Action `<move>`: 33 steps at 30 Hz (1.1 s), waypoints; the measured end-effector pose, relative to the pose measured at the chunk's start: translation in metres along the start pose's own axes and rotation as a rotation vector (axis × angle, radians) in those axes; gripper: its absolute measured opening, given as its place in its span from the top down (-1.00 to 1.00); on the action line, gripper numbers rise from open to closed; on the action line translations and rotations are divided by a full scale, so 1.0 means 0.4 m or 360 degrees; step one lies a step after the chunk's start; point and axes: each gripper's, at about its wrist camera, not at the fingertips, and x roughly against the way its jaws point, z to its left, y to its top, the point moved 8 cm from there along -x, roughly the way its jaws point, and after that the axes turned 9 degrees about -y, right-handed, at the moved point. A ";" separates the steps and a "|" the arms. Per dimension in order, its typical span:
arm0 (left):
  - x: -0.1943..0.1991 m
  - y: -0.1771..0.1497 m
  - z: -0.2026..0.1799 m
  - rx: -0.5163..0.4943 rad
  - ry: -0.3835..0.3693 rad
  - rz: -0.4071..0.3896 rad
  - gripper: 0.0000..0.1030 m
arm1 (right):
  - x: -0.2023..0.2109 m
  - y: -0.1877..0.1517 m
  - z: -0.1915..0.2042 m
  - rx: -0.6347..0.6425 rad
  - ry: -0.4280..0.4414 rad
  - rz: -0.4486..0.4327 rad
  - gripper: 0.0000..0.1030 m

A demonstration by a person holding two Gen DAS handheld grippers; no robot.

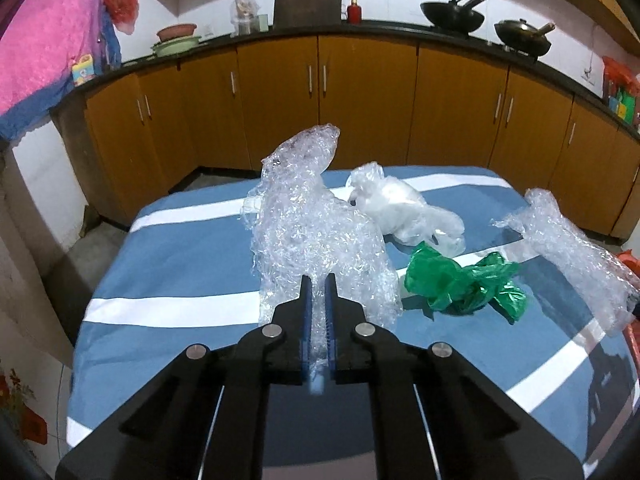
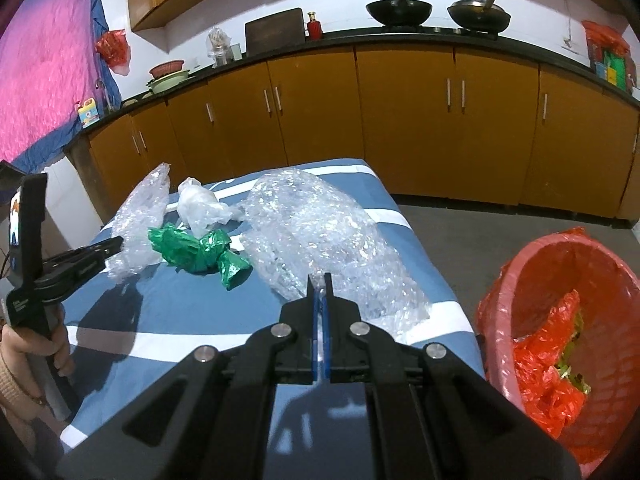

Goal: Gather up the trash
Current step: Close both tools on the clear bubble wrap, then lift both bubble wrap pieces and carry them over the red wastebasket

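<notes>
Both grippers clamped on bubble wrap over the blue striped table.

Left wrist view: left gripper (image 1: 319,280) level, pointing across the table (image 1: 168,272), fingers pinched on a tall bubble wrap wad (image 1: 308,216) that stands up from the jaws. White bag (image 1: 400,204) and green bag (image 1: 460,284) lie to its right.
Right wrist view: right gripper (image 2: 320,280) angled slightly down, fingers closed on the edge of a second bubble wrap piece (image 2: 320,236) lying on the table. Hand (image 2: 48,344) holds the left gripper's handle at far left. Red-lined trash basket (image 2: 560,320) sits beside the table, right.
</notes>
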 end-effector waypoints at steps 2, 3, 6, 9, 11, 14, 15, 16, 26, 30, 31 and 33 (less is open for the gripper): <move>0.025 0.006 -0.001 -0.0006 -0.0003 -0.0030 0.88 | 0.014 0.000 -0.003 0.0000 0.0000 -0.0009 0.93; 0.038 0.010 -0.002 -0.0009 -0.0006 -0.0045 0.88 | 0.022 0.000 -0.004 -0.0001 0.0000 -0.0014 0.93; 0.072 0.023 -0.014 -0.0017 -0.0020 -0.0079 0.89 | 0.047 0.000 -0.008 -0.0003 -0.0002 -0.0028 0.93; 0.105 0.038 -0.031 -0.0021 -0.0044 -0.0109 0.89 | 0.076 0.001 -0.015 -0.0004 -0.0008 -0.0049 0.93; 0.122 0.045 -0.048 -0.0033 -0.0063 -0.0125 0.89 | 0.096 0.003 -0.023 -0.0005 -0.0014 -0.0064 0.93; 0.145 0.051 -0.080 -0.0059 -0.0099 -0.0146 0.89 | 0.128 0.006 -0.038 -0.0015 -0.0022 -0.0090 0.94; 0.152 0.054 -0.091 -0.0068 -0.0112 -0.0152 0.89 | 0.139 0.008 -0.045 -0.0019 -0.0025 -0.0099 0.94; 0.157 0.056 -0.103 -0.0076 -0.0123 -0.0158 0.89 | 0.150 0.009 -0.051 -0.0023 -0.0029 -0.0108 0.94; 0.200 0.065 -0.241 -0.0165 -0.0269 -0.0192 0.89 | 0.239 0.017 -0.135 -0.0069 -0.0086 -0.0178 0.94; 0.206 0.068 -0.308 -0.0195 -0.0334 -0.0200 0.89 | 0.270 0.018 -0.188 -0.0092 -0.0133 -0.0208 0.94; 0.208 0.068 -0.324 -0.0200 -0.0352 -0.0202 0.89 | 0.278 0.017 -0.203 -0.0103 -0.0147 -0.0213 0.94; 0.210 0.068 -0.361 -0.0215 -0.0388 -0.0205 0.89 | 0.292 0.014 -0.234 -0.0122 -0.0175 -0.0221 0.94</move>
